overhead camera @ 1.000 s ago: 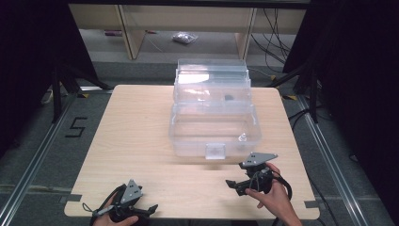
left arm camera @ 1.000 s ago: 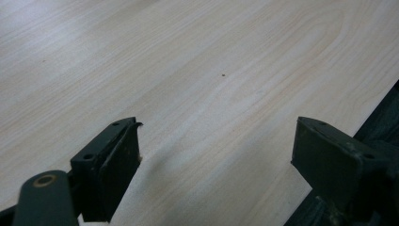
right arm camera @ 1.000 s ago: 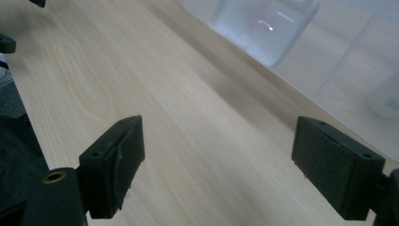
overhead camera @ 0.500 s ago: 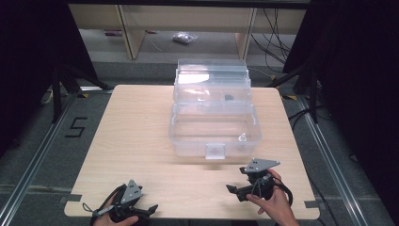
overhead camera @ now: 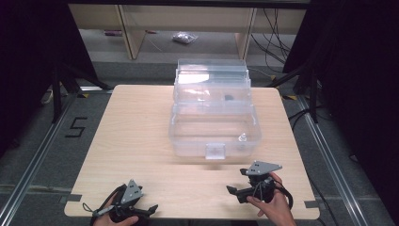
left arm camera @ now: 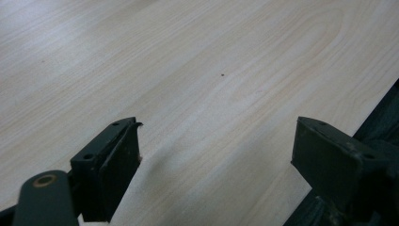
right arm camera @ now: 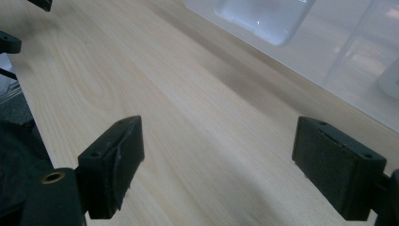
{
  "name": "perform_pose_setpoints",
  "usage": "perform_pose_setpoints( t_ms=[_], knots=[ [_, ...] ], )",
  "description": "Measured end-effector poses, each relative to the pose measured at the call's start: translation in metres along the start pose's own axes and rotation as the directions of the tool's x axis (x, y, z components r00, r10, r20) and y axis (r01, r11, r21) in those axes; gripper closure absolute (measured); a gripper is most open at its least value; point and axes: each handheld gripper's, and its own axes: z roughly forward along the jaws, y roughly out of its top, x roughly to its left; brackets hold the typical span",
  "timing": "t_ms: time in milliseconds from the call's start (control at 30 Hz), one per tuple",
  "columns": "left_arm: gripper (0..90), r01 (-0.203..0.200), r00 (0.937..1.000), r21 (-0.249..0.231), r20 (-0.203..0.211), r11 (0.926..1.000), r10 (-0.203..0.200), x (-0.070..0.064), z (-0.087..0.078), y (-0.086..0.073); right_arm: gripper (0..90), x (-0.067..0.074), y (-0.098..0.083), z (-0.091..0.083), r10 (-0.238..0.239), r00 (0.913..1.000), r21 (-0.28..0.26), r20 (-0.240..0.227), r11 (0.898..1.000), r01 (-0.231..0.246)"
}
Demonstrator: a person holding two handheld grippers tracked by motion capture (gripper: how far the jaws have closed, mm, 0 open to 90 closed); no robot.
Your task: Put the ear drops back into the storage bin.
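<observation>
Two grippers are sitting at the near edge of a pale wooden table, both on the person's side of the clear plastic box that is standing at the table's middle and far half. That box is lying open, its lid tilting up at the far side, a white latch showing on the front wall and a small clear object resting inside near the right front corner. Near the box's front right, the right gripper is being held by a hand, its jaws spreading wide and gripping nothing, with bare wood between them. Well to the left of the box's front, the left gripper is likewise gaping wide and empty over bare tabletop.
</observation>
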Motion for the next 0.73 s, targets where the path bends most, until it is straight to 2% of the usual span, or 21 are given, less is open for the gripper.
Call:
perform_pose_setpoints(
  t_ms=[133,167,200,233,267,433,467,500,533,567,667,733],
  knots=[
    [15.1,-0.001,1.0000,0.001,0.000,1.0000,0.001,0.000,0.000,0.000,17.8,0.000,-0.003,0.000,0.005,1.0000,0.007,0.002,1.000,-0.005],
    [15.1,-0.001,1.0000,0.001,0.000,1.0000,0.001,0.000,0.000,0.000,17.6,0.002,-0.004,0.000,0.030,0.9995,0.013,0.008,0.999,-0.030],
    [15.1,-0.001,1.0000,0.001,0.000,1.0000,0.001,0.000,0.000,0.000,17.6,0.001,-0.006,0.000,0.015,0.9999,0.011,0.007,1.000,-0.015],
    [15.1,-0.001,1.0000,0.001,0.000,1.0000,0.001,0.000,0.000,0.000,17.6,0.003,-0.007,-0.001,0.038,0.9993,0.018,0.003,0.999,-0.039],
    [15.1,-0.001,1.0000,0.001,0.000,1.0000,0.001,0.000,0.000,0.000,17.4,0.002,-0.008,0.000,0.011,0.9999,0.012,0.002,1.000,-0.011],
    [15.1,-0.005,1.0000,0.008,-0.004,1.0000,0.005,0.000,0.000,0.000,17.0,0.003,-0.012,-0.001,0.026,0.9997,0.030,-0.001,0.999,-0.026],
    [15.1,-0.003,1.0000,0.001,-0.001,1.0000,0.003,0.000,0.000,0.000,17.0,0.002,-0.013,-0.001,0.011,0.9999,0.034,-0.004,0.999,-0.011],
    [15.1,-0.012,0.9999,0.002,0.000,0.9999,0.012,0.000,0.000,0.000,17.0,0.003,-0.014,-0.001,0.024,0.9997,0.035,-0.005,0.999,-0.024],
    [15.1,-0.001,1.0000,0.002,-0.001,1.0000,0.001,-0.001,0.000,0.000,17.0,0.005,-0.015,-0.001,0.051,0.9987,0.043,0.007,0.998,-0.052],
    [15.1,-0.001,1.0000,0.002,-0.001,1.0000,0.001,-0.001,0.000,0.000,17.0,0.003,-0.015,-0.001,0.018,0.9998,0.036,0.011,0.999,-0.018],
    [15.1,-0.006,1.0000,0.003,-0.001,1.0000,0.006,0.000,0.000,0.000,16.9,0.002,-0.015,0.001,0.013,0.9999,0.046,-0.004,0.999,-0.013],
    [15.1,-0.006,1.0000,0.003,-0.001,1.0000,0.006,0.000,0.001,0.000,16.9,0.003,-0.015,0.000,0.025,0.9997,0.053,0.008,0.998,-0.025]
  ],
)
